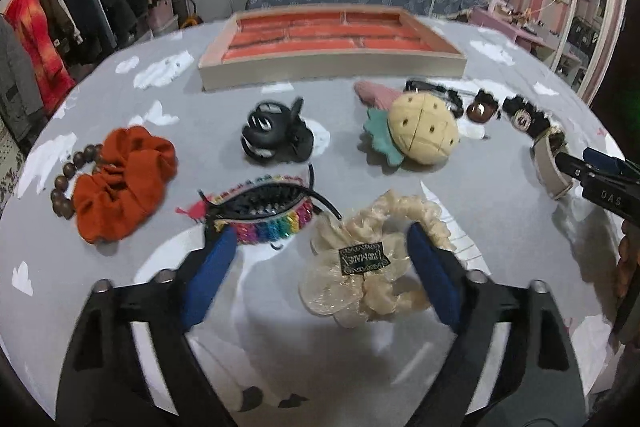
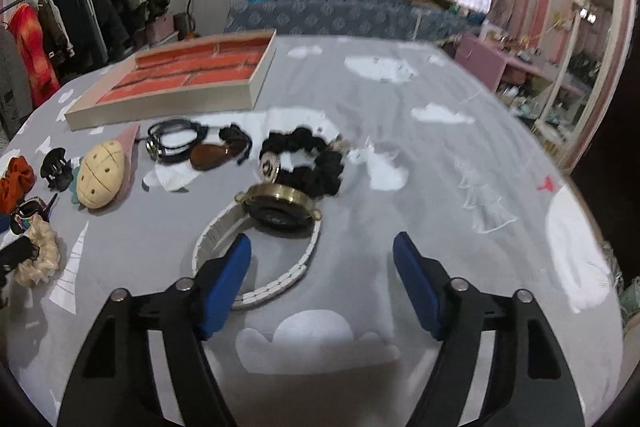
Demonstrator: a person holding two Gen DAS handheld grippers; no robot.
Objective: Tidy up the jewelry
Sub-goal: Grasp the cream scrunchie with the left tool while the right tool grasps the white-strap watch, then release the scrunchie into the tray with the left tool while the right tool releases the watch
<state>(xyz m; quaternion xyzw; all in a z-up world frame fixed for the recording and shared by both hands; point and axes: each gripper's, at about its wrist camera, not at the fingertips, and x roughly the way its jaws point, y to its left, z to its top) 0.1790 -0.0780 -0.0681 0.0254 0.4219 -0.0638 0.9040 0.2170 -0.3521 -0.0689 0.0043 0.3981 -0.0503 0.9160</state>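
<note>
Left wrist view first: the left gripper [image 1: 320, 259] hangs low over the grey cloud-print tablecloth [image 1: 280, 339], its blue-padded fingers [image 1: 208, 279] spread wide apart and holding nothing. Between the pads lies the cream ruffled organza scrunchie with a black label [image 1: 368, 267], the right pad just beside its frills. The left fingertip sits close to the black banana hair clip [image 1: 272, 203], which lies on top of a rainbow beaded band [image 1: 268, 229]. Further left, a rust-orange fabric scrunchie [image 1: 124, 183] touches a brown wooden bead bracelet [image 1: 68, 179]. Centre, a black claw clip [image 1: 276, 135]; right of it, a yellow pineapple-shaped plush clip with a teal leaf [image 1: 420, 133]. Beyond them all, the shallow beige jewelry tray with orange-lined compartments [image 1: 332, 67], all showing bare lining. At the right edge the right gripper [image 1: 600, 183] pokes in next to the white-strapped watch [image 1: 550, 163].

Over to the right wrist: the right gripper [image 2: 322, 251] is also wide open, gripping nothing. Its left pad overlaps the watch's white link strap [image 2: 280, 279]; the brass-rimmed dial [image 2: 280, 207] stands tilted up ahead. Behind it, touching, a black scrunchie [image 2: 320, 163]. Left of that, a brown oval stone pendant [image 2: 210, 155] and a coiled black cord bracelet [image 2: 176, 143]. The tray [image 2: 168, 107] sits far left.
</note>
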